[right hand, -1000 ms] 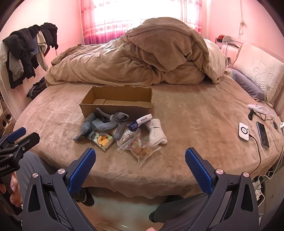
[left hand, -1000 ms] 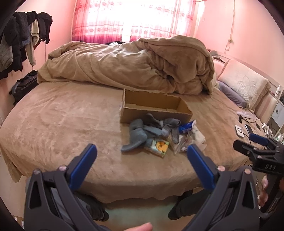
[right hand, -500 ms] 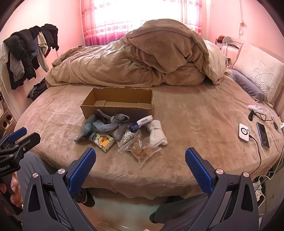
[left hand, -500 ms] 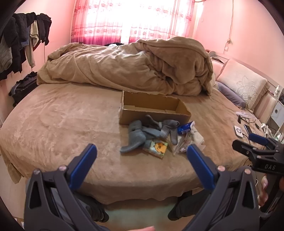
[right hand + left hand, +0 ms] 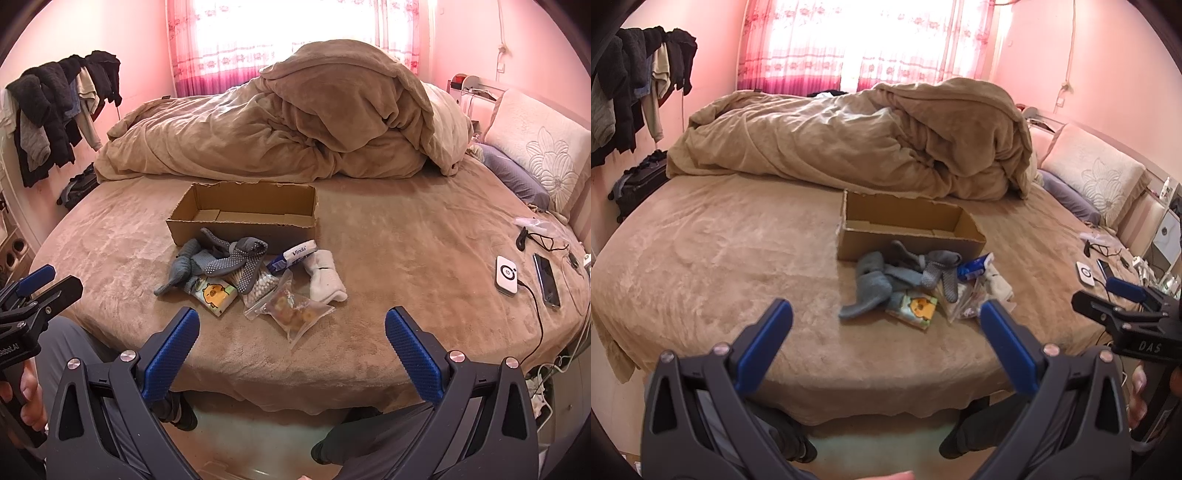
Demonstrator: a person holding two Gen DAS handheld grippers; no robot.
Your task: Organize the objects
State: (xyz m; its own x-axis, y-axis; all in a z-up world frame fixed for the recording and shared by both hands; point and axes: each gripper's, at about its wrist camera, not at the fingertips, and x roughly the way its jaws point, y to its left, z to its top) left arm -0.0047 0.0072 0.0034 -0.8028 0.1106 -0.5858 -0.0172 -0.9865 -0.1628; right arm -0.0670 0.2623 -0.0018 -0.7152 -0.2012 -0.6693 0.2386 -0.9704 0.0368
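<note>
Both tools hang off the near edge of the bed (image 5: 406, 221), short of the clutter. The left gripper (image 5: 886, 325) is spread wide with nothing between its blue pads, and the right gripper (image 5: 291, 332) is likewise released and empty.

The things to sort lie in a loose heap just in front of the cardboard box (image 5: 243, 218), which sits open and looks empty. Grey socks (image 5: 221, 262) tangle on the left of the heap, a tissue pack with a yellow duck (image 5: 216, 293) lies at their near edge, a bag of cotton swabs (image 5: 260, 286) and a clear snack bag (image 5: 295, 314) sit nearer the middle, a blue wipes pack (image 5: 293, 256) touches the box's near wall, and a white sock (image 5: 327, 277) lies on the right.

The step in hand appears to be the first reach. A sound approach is to take the nearest loose item first, likely the snack bag, pinching it by an edge so its slippery film does not slide, and lifting clear of the neighbours before carrying it over the box wall. The tangled socks are best taken one at a time.
</note>
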